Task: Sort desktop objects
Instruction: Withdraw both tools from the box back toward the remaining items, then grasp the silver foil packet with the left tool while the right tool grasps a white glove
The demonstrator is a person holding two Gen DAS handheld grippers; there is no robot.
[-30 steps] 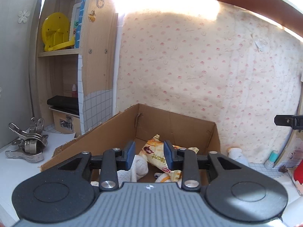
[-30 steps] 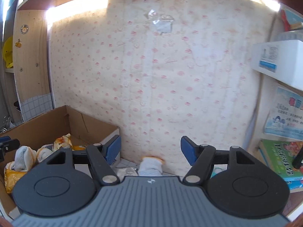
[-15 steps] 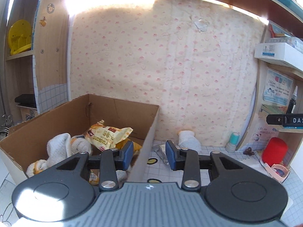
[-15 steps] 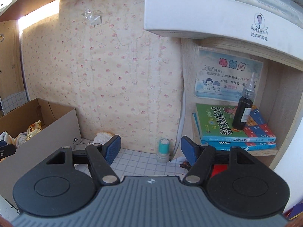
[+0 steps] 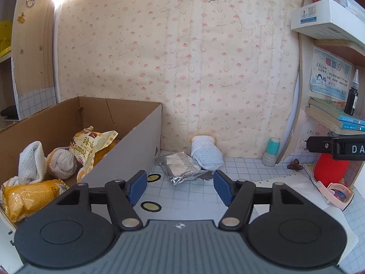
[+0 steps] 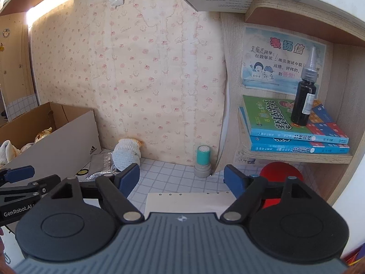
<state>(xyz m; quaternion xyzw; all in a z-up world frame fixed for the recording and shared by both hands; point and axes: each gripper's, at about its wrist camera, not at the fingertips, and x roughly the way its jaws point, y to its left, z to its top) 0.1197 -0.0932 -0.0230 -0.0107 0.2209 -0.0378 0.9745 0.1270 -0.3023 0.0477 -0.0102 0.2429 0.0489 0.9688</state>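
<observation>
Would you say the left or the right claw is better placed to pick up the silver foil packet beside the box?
Left. The left claw is open and lined up with the foil packet directly ahead; the right claw faces the teal stamp.

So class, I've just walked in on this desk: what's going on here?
A person is sorting a desk with two handheld grippers. Both the left gripper and right gripper are open and empty. The cardboard box holds snack packets and rolled socks. A silver foil packet, a white sock and a teal stamp lie outside it.
</observation>
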